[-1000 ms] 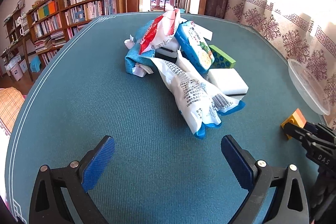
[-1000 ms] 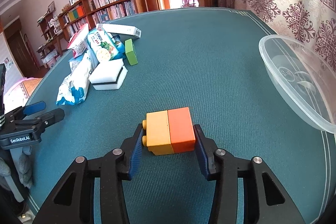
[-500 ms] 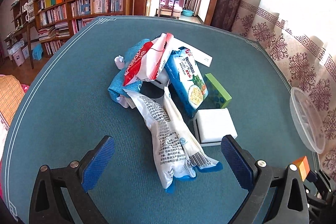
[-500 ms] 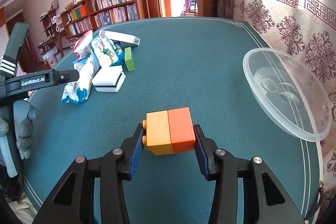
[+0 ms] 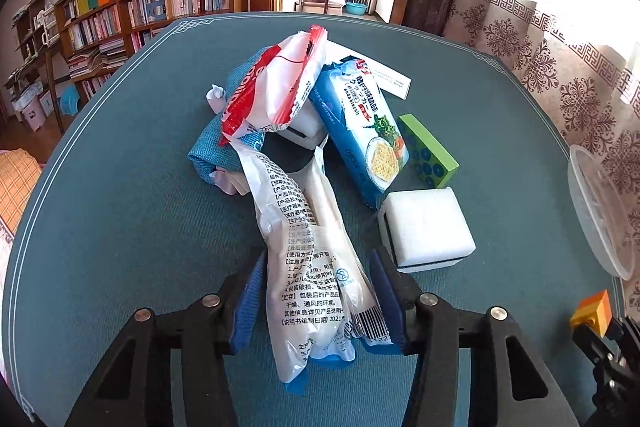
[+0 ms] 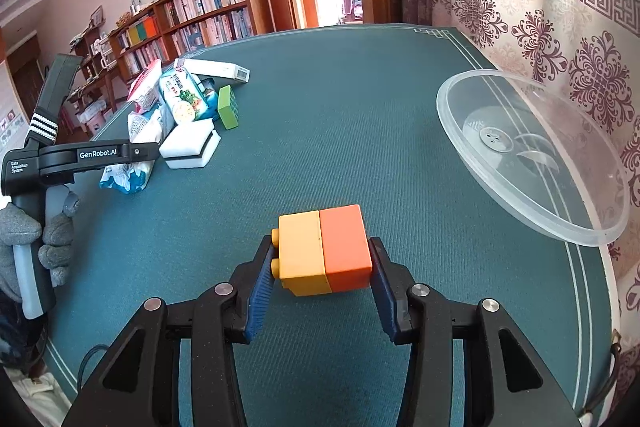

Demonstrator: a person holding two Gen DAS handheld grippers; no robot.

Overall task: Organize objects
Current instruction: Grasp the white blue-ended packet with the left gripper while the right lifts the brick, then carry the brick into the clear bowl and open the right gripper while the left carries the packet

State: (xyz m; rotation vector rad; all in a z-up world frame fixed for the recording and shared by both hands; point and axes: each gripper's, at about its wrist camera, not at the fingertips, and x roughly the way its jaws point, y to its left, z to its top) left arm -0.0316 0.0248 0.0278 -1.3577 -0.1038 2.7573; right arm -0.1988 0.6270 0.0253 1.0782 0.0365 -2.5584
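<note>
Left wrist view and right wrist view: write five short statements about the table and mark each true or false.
1. The right hand-held gripper holds a yellow-and-orange toy block. True.
2. The clear plastic bowl holds the green block. False: the bowl is empty; the green block lies by the pile.
3. A white printed packet lies between the closing jaws of the left hand-held gripper. True.
4. The white sponge sits on top of the cracker pack. False: it rests on the table beside the cracker pack.
5. The tablecloth is red. False: teal.

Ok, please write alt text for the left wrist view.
The left gripper is closing around a white printed packet on a teal table. Behind lie snack packets, a white sponge and a green block.
</note>
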